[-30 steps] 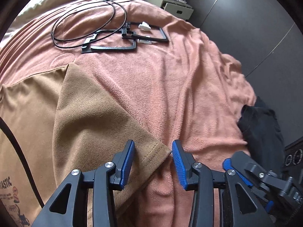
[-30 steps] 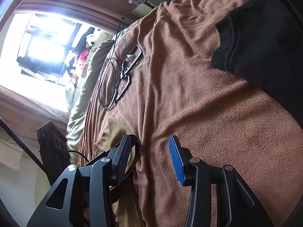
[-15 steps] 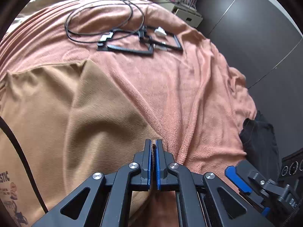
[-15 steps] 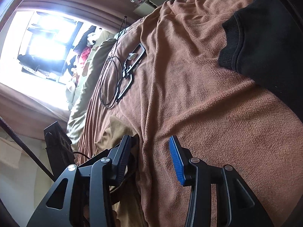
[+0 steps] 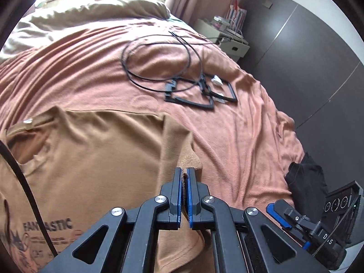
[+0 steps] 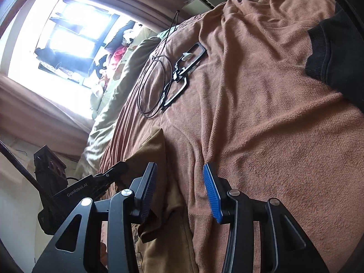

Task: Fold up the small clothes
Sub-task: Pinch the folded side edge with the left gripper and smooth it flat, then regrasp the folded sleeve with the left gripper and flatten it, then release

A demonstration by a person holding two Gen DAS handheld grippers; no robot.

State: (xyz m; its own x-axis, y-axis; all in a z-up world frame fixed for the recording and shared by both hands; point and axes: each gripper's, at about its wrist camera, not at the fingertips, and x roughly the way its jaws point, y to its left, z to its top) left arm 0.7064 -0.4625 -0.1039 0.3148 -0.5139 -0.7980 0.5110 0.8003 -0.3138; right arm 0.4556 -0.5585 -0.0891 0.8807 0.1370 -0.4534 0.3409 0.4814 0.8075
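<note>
Pinching the tan t-shirt (image 5: 95, 150) sleeve now, left gripper (image 5: 184, 177) clamped after gaping earlier, right gripper (image 6: 179, 182) half-open on nothing, black cable (image 5: 159, 61) beyond on pink blanket (image 5: 238, 132)

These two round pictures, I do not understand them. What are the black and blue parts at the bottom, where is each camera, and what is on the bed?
There is no robot here. A person holds a two-finger tool in each hand, and a wide-angle camera on each tool looks forward along its fingers.

The left tool's picture shows the left gripper, closed on the sleeve edge of a tan T-shirt that lies on a pink blanket. The shirt has a "FANTASTIC" print.

The right tool's picture shows the right gripper, open and holding nothing. Its view is tilted, so the window looks sideways.

Further up the bed lie looped black cables and black frames. A black garment lies at the bed's edge.
</note>
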